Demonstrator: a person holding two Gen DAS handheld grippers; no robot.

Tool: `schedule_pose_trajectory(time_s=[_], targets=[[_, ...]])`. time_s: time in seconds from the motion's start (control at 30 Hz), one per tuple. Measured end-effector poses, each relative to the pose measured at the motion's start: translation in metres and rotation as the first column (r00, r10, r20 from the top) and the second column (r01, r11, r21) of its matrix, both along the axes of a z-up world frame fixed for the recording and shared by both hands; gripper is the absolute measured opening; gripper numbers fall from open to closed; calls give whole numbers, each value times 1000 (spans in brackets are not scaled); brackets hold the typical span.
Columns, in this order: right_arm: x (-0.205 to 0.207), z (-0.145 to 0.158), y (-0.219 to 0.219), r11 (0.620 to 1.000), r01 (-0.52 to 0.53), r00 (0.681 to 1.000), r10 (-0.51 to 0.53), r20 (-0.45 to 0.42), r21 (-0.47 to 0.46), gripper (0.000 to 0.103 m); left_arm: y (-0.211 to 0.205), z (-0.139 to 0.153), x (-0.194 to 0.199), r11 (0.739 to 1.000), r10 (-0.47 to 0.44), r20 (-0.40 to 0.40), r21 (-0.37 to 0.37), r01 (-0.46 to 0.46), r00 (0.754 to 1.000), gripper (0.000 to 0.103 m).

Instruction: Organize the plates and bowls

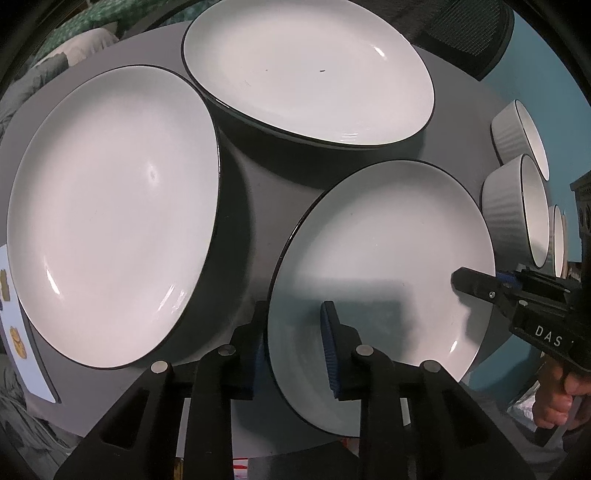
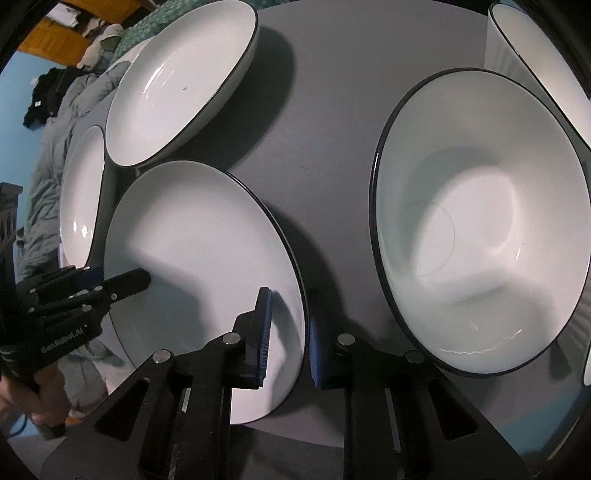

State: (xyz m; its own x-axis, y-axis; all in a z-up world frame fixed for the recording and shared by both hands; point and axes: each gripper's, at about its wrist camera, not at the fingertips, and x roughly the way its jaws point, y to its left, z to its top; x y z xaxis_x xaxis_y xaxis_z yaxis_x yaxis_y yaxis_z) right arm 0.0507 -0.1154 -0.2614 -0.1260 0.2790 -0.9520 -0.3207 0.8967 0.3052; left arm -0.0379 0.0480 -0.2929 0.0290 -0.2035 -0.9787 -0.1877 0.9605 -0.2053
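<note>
Three white plates with black rims lie on a grey round table (image 1: 258,192). My left gripper (image 1: 295,350) straddles the left rim of the near plate (image 1: 388,251), one pad under it and one inside; the jaws look closed on the rim. My right gripper (image 2: 288,332) straddles the same plate's (image 2: 199,251) right rim in the same way, and shows at that plate's far edge in the left wrist view (image 1: 476,286). A second plate (image 1: 110,214) lies left, a third (image 1: 306,70) behind. White ribbed bowls (image 1: 517,210) stand at the right; the nearest bowl (image 2: 480,229) is beside my right gripper.
The table edge runs close below both grippers. A white card (image 1: 18,332) lies at the table's left edge. A black mesh chair back (image 1: 469,33) stands behind the table. Clothes and bedding (image 2: 55,129) lie beyond the left side.
</note>
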Motion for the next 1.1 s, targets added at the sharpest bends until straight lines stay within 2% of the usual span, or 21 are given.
schedule_pose_trajectory(time_s=[0.17,0.53,0.8,1.03,1.1], targets=[[6,12,-5,1000,9,1000,-9,-18,18,17,9,6,5,1000,-6,-1,-2,6,1000,26],[3,8,-4,998,38,999,-37,-17,48,17,24,7,-5,1000,18,10,-14,-18,1000,24],[10,30,-8,997,41,999,-41,-7,62,17,34,32,6,1000,13,21,-23,-13,1000,24],[22,52,-6,996,45,999,-47,19,76,16,59,54,21,1000,25,62,-11,-24,998,25],[31,52,-3,995,44,999,-46,21,85,16,55,61,26,999,33,75,-6,-32,997,25]])
